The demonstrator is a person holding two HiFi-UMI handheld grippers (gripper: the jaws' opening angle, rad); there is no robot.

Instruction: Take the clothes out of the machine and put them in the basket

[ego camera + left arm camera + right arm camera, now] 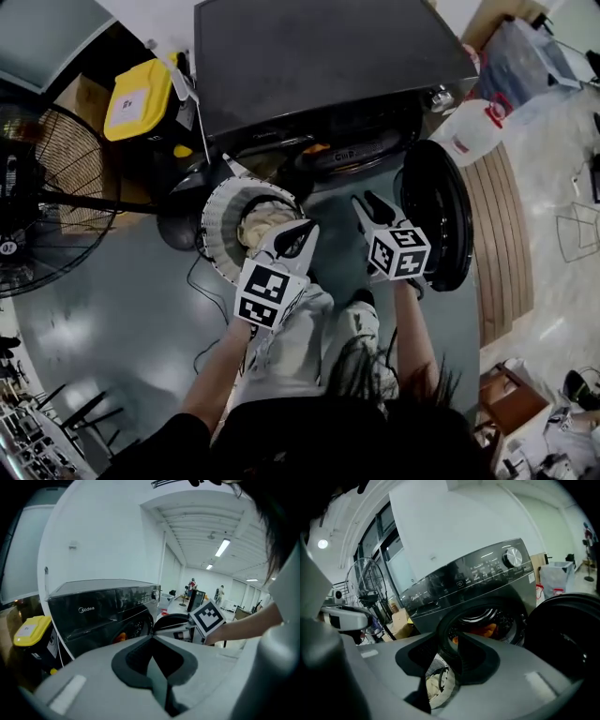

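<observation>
With my left tongs (152,638) pressed together on nothing and my right tongs (449,637) spread, I reckon the orange garment (486,631) in the machine (478,581) at frame centre could snag on the door seal, missing the basket (218,214)

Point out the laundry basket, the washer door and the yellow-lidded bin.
laundry basket (217,236): head view, on its white ribbed wall, left side.
washer door (438,223): head view, middle of the open dark round door.
yellow-lidded bin (153,89): head view, on the yellow lid.
</observation>
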